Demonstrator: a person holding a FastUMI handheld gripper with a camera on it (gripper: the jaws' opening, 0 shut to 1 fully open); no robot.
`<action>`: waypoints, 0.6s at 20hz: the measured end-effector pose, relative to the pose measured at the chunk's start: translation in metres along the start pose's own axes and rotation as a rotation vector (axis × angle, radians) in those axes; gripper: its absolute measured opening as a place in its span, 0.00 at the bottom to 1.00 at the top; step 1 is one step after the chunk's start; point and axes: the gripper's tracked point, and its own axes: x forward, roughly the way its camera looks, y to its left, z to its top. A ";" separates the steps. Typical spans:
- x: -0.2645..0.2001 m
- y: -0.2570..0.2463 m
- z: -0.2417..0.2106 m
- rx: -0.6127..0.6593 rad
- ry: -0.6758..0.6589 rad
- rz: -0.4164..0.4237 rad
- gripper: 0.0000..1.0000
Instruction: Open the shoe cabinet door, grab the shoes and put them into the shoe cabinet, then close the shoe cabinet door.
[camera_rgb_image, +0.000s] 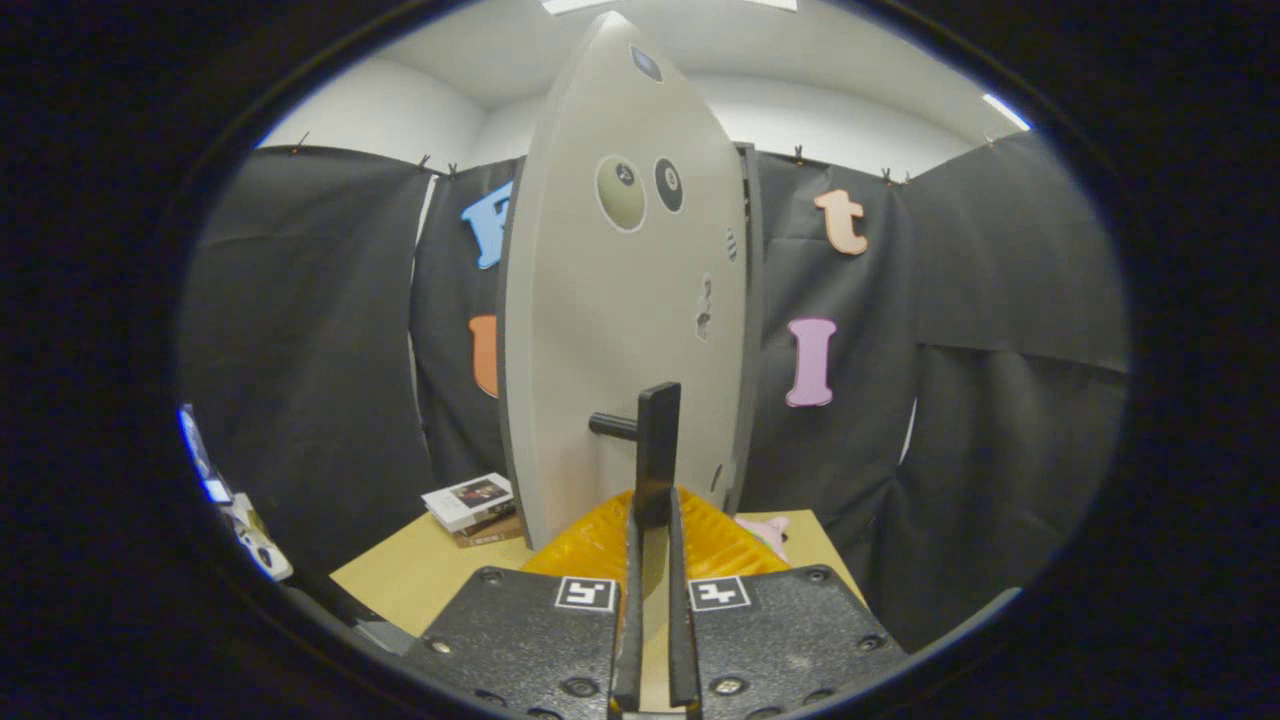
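The jaws stand narrow, their two fingers nearly parallel with only a slim gap between them, and the lower end of the door handle sits right at their tips. Whether both fingers actually press on the bar is hard to tell; the bar looks about as wide as the gap, so it may be pinched or merely lined up.

At 12 o'clock from the jaws rises the shoe cabinet door, a pale grey panel seen almost edge-on, swung out toward the camera, with round stickers high on its face. The handle is a dark upright bar held off the panel by a short peg running toward 9 o'clock. Just beneath the fingers lies a ribbed yellow thing on the tan surface; at 2 o'clock a pink item, possibly a shoe, peeks out by the door's foot. At 9 o'clock a small stack of books lies on the surface.

The main risk, as I judge it, is the grip: held so low on a smooth bar, the fingers could slide off its end if the pull goes straight back rather than following the door's arc. A sideways tug could twist the bar out of the gap. A swinging door might also sweep into the pink item or the yellow thing below.
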 end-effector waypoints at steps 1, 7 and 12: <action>-0.002 -0.014 -0.004 0.003 -0.005 -0.013 0.12; -0.007 -0.067 -0.007 -0.049 -0.006 -0.006 0.04; -0.004 -0.114 -0.009 -0.011 -0.013 -0.035 0.04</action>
